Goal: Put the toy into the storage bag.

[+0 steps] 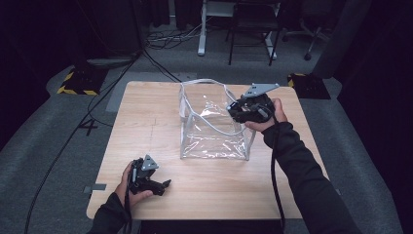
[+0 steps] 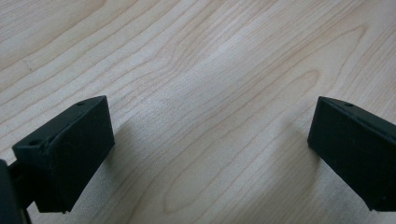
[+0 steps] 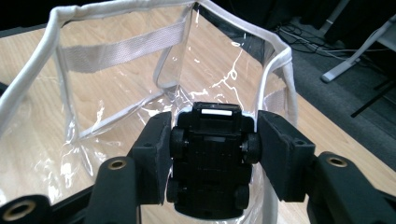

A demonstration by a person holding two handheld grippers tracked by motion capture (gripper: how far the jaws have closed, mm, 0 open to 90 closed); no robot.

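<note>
Toy car [image 3: 211, 158] clamped in right tool [image 3: 211, 154] above clear bag [image 1: 214, 131]; left tool [image 2: 210, 149] wide open, nothing held

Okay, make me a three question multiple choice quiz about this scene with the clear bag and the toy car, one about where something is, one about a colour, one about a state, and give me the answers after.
1. Where is the toy car?
A. Between the jaws of the right gripper, at the rim of the clear bag
B. Lying on the floor
C. Under the left gripper

2. What colour is the trim along the bag's rim?
A. Red
B. White
C. Green

3. How does the left gripper stand?
A. Shut on the bag
B. Shut on a car
C. Open, with bare table between its jaws

Answers:
1. A, since the right gripper view shows both pads pressed on the car's sides with the bag's mouth just beyond.
2. B, as the edging shows white in the high view and right gripper view.
3. C, because the left gripper view shows its jaws wide apart over wood.
</note>
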